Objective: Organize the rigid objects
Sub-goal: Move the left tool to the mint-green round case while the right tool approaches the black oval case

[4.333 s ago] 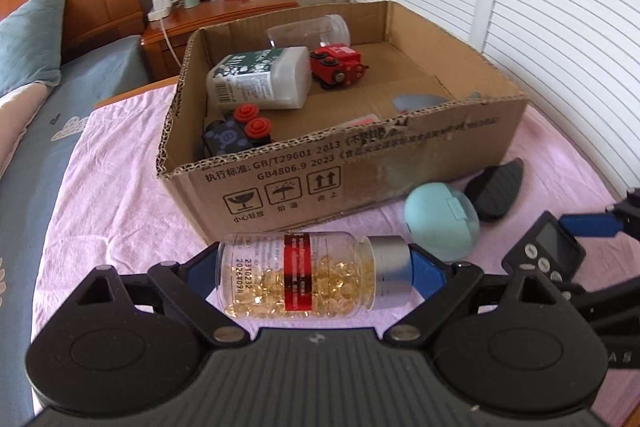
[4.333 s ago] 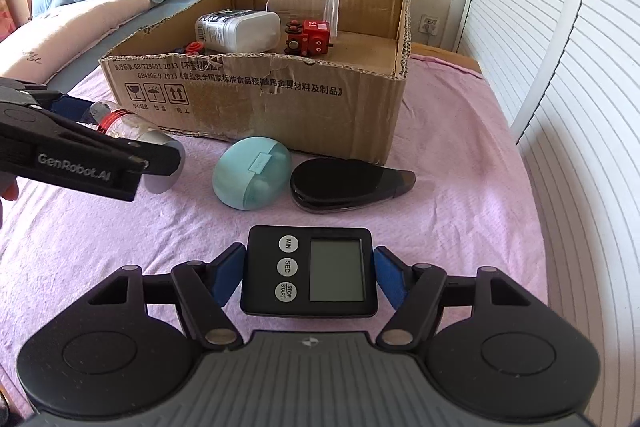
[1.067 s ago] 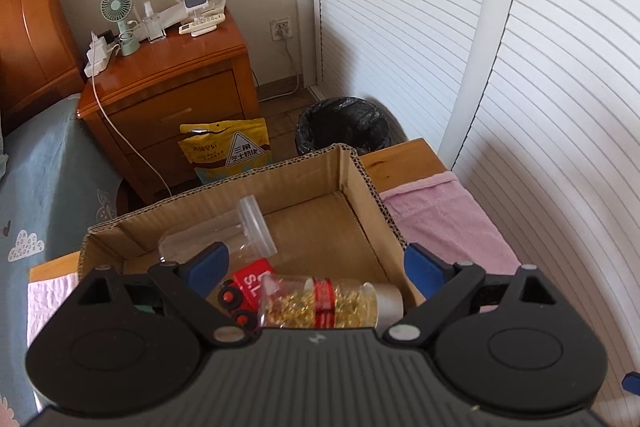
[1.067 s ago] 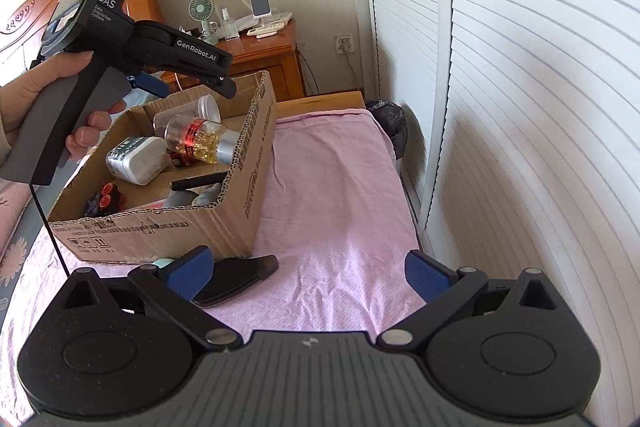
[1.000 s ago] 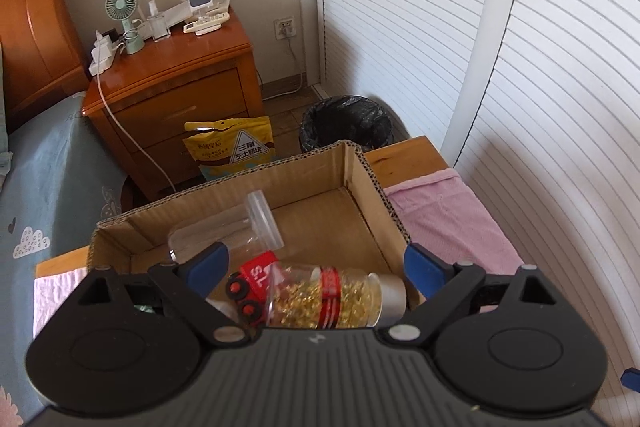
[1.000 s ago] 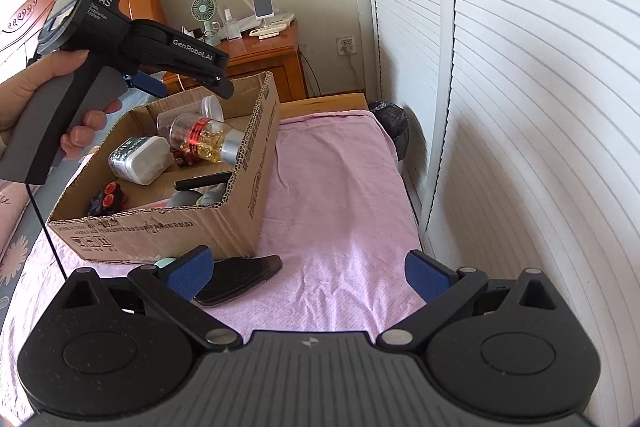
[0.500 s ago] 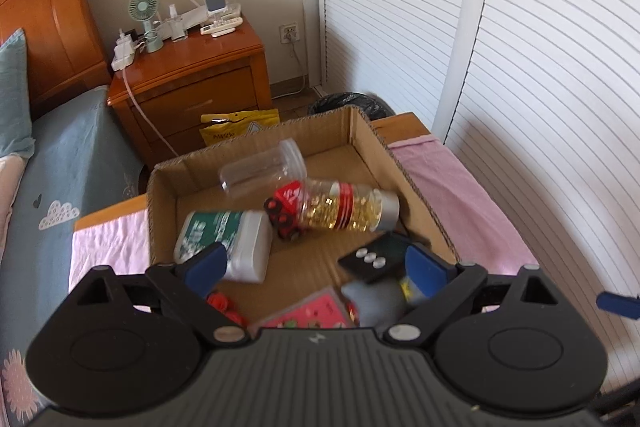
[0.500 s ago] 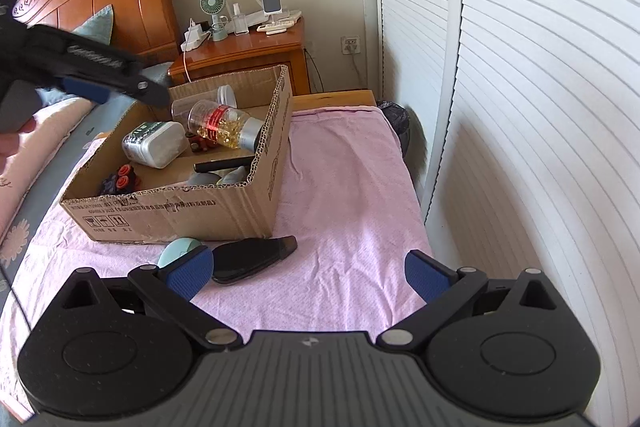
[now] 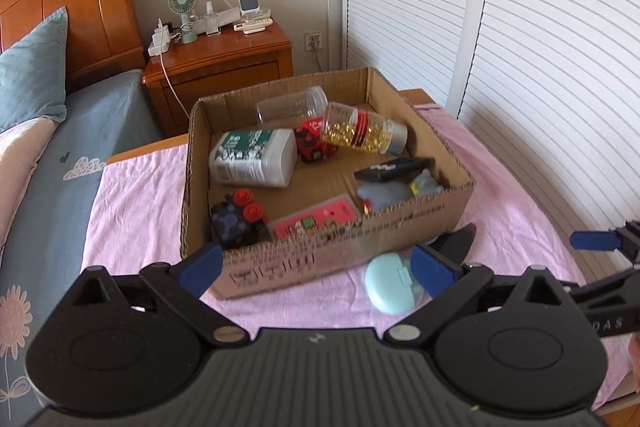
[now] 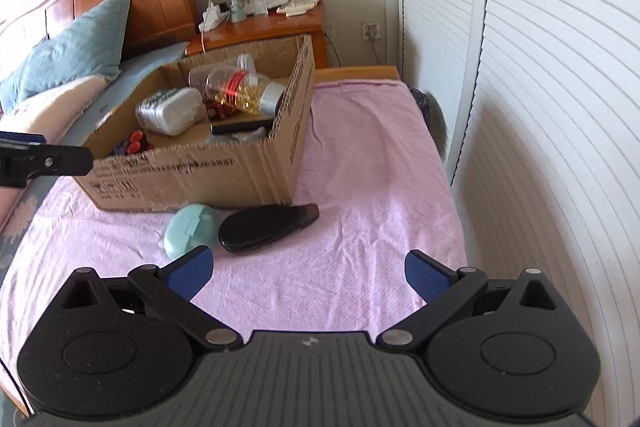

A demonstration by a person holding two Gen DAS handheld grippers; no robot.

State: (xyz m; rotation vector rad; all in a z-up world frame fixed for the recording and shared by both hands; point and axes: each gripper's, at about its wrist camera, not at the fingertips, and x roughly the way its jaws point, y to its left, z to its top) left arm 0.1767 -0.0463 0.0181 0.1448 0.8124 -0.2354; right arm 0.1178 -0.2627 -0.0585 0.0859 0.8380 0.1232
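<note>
With the capsule bottle (image 9: 364, 133) dropped moments ago from the left gripper (image 9: 316, 263) and the black timer (image 9: 394, 169) let go by the right gripper (image 10: 306, 273), both now lie in the cardboard box (image 9: 336, 255), bottle at the far right, propped on a red toy car (image 9: 314, 145). Both grippers hang spread wide and empty, pulled back to the near side. Two items remain on the pink cloth (image 10: 360, 187) just near the box: a mint case (image 10: 191, 229) and a black case (image 10: 264, 227) beside it, likely next. The box's printing is blurred; "DAS" shows on the right gripper's body.
</note>
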